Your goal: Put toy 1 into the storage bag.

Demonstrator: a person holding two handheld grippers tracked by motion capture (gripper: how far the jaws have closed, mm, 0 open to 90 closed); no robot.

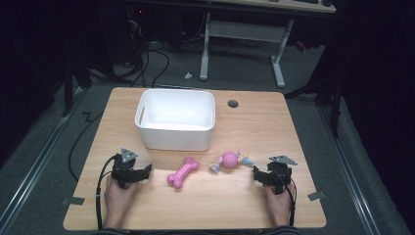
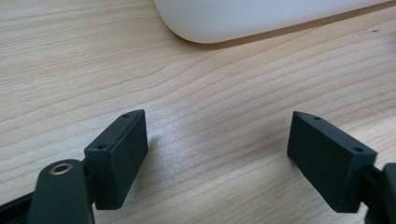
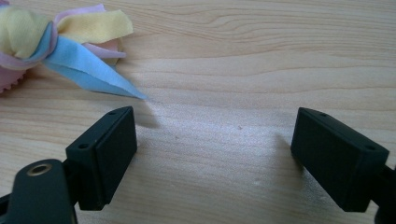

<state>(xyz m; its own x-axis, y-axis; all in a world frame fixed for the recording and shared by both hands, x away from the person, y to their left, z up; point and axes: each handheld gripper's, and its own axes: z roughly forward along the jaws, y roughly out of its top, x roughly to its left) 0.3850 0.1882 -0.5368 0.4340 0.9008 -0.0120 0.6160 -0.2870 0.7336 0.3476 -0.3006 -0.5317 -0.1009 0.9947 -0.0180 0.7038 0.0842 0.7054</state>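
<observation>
From the high view, a white plastic bin point(image 1: 175, 119) stands toward the back of the wooden table point(image 1: 254, 127). In front of it lie a pink bone toy point(image 1: 182, 172) and, to its right, a pink ball toy with cloth tails point(image 1: 229, 160). The left gripper point(image 1: 145, 170) rests near the bone's left, the right gripper point(image 1: 255, 172) just beside the ball toy's tails.

In the left gripper view, the jaws stand spread over bare wood, the bin's rounded corner point(image 2: 243, 18) ahead.

In the right gripper view, the jaws are spread and hold nothing; the toy's blue and yellow cloth tails point(image 3: 79, 51) lie just ahead of the left jaw.
</observation>
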